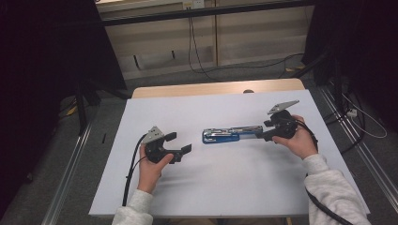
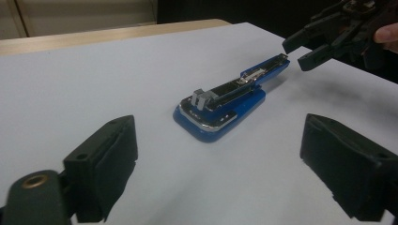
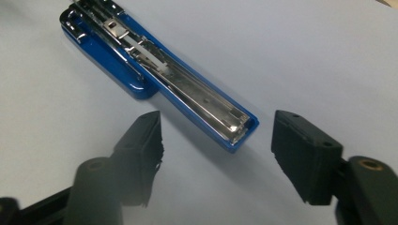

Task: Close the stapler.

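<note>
A blue stapler (image 1: 231,134) lies flat in the middle of the white table, swung fully open with its metal staple channel (image 3: 197,89) facing up. My right gripper (image 1: 261,132) is open at the stapler's right end, and that end (image 3: 239,129) sits just ahead of the gap between the two jaws, touching neither. My left gripper (image 1: 180,143) is open to the left of the stapler, a short way off, with nothing between its jaws. From the left gripper view the stapler (image 2: 225,103) lies ahead and the right gripper (image 2: 307,51) hovers by its far end.
The white table top (image 1: 220,183) has a wooden strip (image 1: 216,87) along its far edge. Cables (image 1: 195,51) hang on the wall behind, and more cables (image 1: 361,117) lie on the floor to the right. A metal rail (image 1: 70,164) runs along the left.
</note>
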The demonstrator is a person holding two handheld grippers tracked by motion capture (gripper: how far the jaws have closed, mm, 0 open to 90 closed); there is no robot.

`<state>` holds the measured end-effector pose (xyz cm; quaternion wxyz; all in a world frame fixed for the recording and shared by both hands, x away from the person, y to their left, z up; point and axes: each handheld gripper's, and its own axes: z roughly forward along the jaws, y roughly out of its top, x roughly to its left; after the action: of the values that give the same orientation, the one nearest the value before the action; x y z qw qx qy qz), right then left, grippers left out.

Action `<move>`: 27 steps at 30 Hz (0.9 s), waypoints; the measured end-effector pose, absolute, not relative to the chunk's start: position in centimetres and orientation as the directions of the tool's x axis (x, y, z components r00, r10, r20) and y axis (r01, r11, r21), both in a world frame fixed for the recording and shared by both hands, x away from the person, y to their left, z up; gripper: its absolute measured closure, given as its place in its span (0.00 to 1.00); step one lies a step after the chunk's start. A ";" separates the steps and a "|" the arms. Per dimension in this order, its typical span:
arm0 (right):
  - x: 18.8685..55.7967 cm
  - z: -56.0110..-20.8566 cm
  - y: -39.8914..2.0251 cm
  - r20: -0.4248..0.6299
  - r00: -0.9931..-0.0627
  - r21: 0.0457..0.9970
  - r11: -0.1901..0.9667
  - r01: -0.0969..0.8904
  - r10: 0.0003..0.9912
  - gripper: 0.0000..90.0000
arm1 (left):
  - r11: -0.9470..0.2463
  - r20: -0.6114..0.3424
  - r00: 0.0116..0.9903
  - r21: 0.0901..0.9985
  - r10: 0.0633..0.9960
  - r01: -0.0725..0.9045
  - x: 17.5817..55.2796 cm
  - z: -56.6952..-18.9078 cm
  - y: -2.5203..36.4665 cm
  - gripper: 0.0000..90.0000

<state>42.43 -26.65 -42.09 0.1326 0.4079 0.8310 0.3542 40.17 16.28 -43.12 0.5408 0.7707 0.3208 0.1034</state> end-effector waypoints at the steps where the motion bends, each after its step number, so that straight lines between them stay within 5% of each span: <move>1: 42.4 -42.2 -26.8 0.065 -0.624 0.693 0.415 0.590 0.778 0.43 | -0.222 -0.181 0.775 0.897 0.606 0.383 40.3 -43.1 16.0 0.18; 10: 42.1 -42.7 -28.0 0.051 -0.595 0.692 0.400 0.600 0.802 0.70 | -0.245 -0.157 0.742 0.882 0.652 0.403 41.3 -43.6 14.8 0.43; 19: 42.2 -43.5 -28.5 0.019 -0.557 0.673 0.402 0.621 0.830 0.97 | -0.298 -0.154 0.739 0.847 0.656 0.441 42.2 -43.9 13.7 0.79; 27: 42.6 -44.4 -28.2 0.018 -0.553 0.649 0.412 0.640 0.833 1.00 | -0.333 -0.171 0.748 0.816 0.642 0.472 43.1 -44.6 12.7 1.00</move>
<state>42.63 -28.25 -44.37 0.1561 0.4460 0.8255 0.3087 43.09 12.72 -44.64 0.4645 0.8113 0.3433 0.0911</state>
